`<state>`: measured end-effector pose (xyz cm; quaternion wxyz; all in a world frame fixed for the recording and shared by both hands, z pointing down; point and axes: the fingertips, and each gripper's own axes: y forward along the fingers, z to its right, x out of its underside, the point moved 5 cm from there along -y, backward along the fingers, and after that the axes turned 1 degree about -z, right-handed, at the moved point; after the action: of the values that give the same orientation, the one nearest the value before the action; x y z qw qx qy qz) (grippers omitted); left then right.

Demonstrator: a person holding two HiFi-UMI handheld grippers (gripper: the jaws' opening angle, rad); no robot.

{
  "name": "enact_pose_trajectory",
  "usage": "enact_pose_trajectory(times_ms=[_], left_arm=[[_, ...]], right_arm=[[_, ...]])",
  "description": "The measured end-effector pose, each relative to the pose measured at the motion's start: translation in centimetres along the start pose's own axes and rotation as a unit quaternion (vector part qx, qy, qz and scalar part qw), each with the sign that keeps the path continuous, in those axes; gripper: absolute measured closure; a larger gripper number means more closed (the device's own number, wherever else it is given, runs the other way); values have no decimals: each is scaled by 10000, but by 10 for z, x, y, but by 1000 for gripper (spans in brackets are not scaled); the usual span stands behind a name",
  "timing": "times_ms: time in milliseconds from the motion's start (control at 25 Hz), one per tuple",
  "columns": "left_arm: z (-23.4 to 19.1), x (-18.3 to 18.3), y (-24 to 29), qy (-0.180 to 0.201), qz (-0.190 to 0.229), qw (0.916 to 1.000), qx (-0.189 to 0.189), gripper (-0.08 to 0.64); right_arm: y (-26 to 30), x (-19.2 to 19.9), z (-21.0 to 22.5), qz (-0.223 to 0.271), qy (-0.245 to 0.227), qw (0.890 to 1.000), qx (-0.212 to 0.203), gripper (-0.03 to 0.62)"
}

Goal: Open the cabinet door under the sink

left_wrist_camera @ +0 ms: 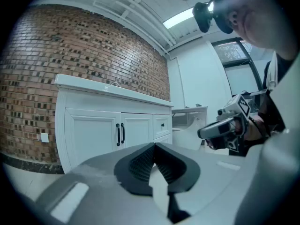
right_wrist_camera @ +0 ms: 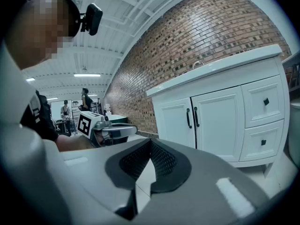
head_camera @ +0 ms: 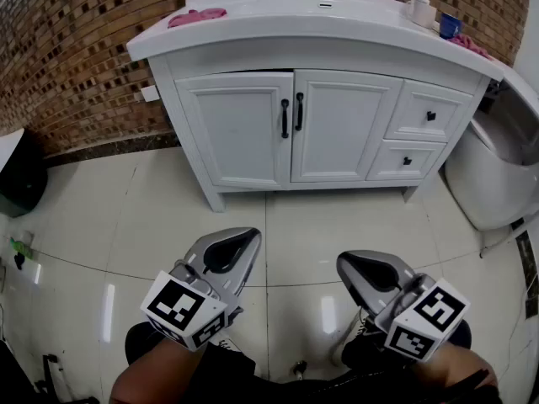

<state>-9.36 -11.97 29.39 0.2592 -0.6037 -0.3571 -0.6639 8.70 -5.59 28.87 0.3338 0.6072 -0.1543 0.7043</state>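
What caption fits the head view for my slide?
Facing the white cabinet under the sink, left gripper and right gripper hover shut and empty over the floor.

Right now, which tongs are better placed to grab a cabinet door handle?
Left, marginally. The left tongs sit a little nearer the cabinet than the right tongs, roughly below the left door handle. Both are shut, empty and well short of it.
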Motion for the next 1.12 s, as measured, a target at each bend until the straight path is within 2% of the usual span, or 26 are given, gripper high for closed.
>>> enact_pose_trajectory(times_ms=[200,280,400,520,680,840,1040,1120], left_arm=[[-12,-7,27,106,51,9997,-209,554],[-19,-10,38,33,23,9995,-301,554],[-31,-16,64,-168,64,9992,-345,552],[-39,-24,92,86,83,9989,-452,529],[-55,-31,123,285,113,9975,-629,517],[-79,-27,147,268,-21,9966,-784,515],[-106,-19,179,141,-130,9961,-860,491],[-115,-16,191,123,-153,9957,-900,491]], right_arm=[[3,6,15,-117,115,9997,200,584],[6,5,16,-141,106,9996,222,584],[13,-3,13,-101,-32,9999,106,584],[21,-11,6,23,-117,9999,-122,584],[27,-18,6,124,-332,9992,-164,584],[33,-21,8,69,-550,9982,-227,584],[42,-32,12,129,-1183,9927,-178,584],[43,-34,15,136,-1217,9923,-192,584]])
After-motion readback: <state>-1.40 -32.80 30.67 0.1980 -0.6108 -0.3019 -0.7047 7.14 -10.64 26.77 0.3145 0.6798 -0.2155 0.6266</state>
